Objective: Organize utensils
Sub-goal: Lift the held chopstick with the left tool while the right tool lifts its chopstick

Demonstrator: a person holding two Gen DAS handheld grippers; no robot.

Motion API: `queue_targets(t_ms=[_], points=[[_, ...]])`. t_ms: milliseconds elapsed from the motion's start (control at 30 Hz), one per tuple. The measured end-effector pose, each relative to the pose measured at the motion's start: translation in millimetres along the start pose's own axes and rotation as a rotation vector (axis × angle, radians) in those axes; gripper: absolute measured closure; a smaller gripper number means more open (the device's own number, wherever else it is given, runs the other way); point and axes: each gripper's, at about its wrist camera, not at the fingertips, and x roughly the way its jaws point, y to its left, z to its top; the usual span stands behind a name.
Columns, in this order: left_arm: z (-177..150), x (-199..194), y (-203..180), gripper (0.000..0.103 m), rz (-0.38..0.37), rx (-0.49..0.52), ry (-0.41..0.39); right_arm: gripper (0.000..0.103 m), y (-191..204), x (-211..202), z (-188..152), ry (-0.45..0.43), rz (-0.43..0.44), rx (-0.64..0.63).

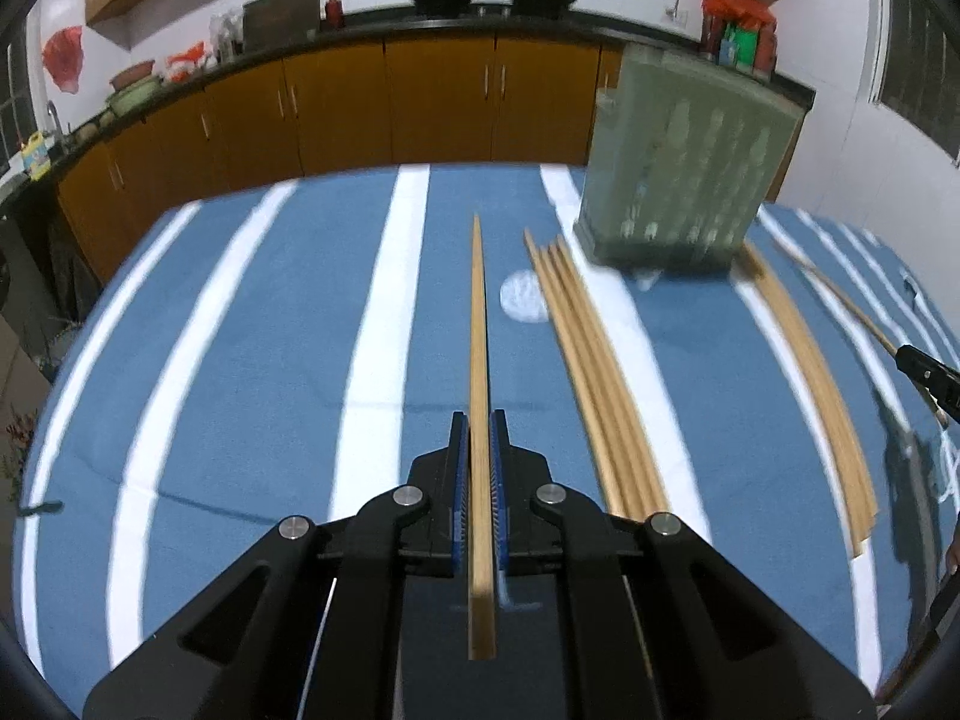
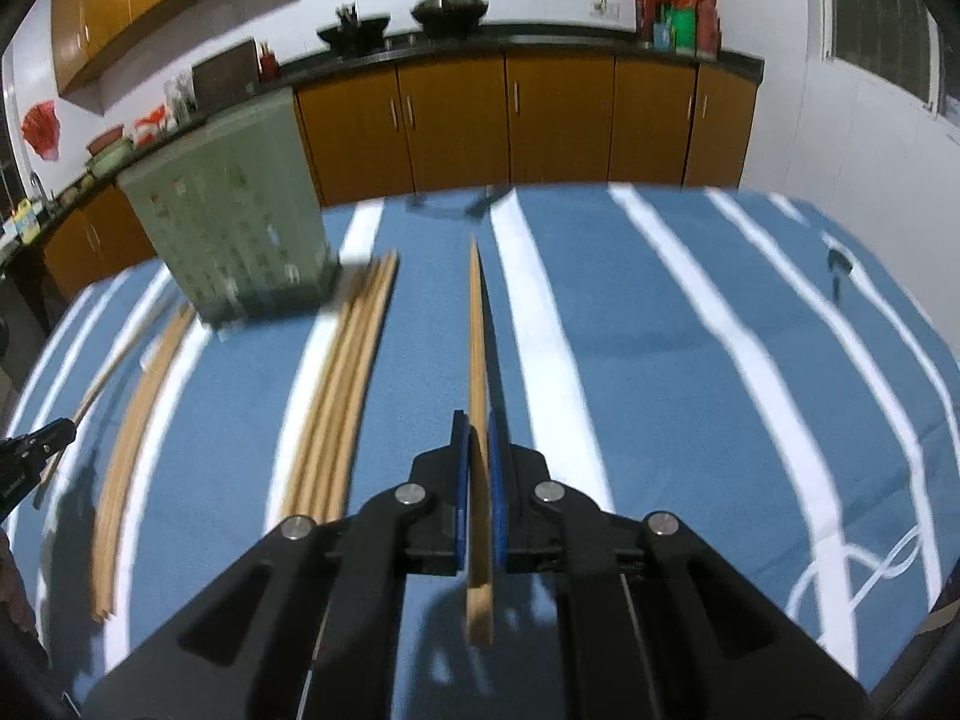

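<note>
My left gripper (image 1: 479,420) is shut on a wooden chopstick (image 1: 478,324) that points forward over the blue striped tablecloth (image 1: 240,360). My right gripper (image 2: 477,420) is shut on another wooden chopstick (image 2: 477,336), also pointing forward. A green slotted utensil holder (image 1: 684,180) stands on the table, far right in the left wrist view and far left in the right wrist view (image 2: 234,216). Two bundles of several chopsticks lie flat beside it: one bundle (image 1: 594,378) (image 2: 342,384) between the grippers, the other bundle (image 1: 816,384) (image 2: 132,432) on the holder's other side.
The right gripper's tip (image 1: 930,378) shows at the right edge of the left wrist view; the left gripper's tip (image 2: 36,450) shows at the left edge of the right wrist view. Orange kitchen cabinets (image 1: 390,108) with a dark counter run behind the table.
</note>
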Motion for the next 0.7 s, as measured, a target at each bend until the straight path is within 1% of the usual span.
queue_targets(t_ms=[167, 333, 567, 700], points=[[23, -29, 9, 0.095, -0.015, -0.033, -0.094, 0.095, -3, -29, 20, -0.091, 0.006, 0.006], [43, -51, 17, 0.095, -0.017, -0.07, -0.17, 0.095, -4, -49, 34, -0.158, 0.021, 0.012], [72, -65, 20, 0.096, -0.02, -0.085, -0.24, 0.095, -4, -66, 57, -0.231, 0.036, 0.019], [91, -71, 24, 0.096, -0.016, -0.1, -0.271, 0.095, -2, -76, 79, -0.279, 0.042, 0.017]])
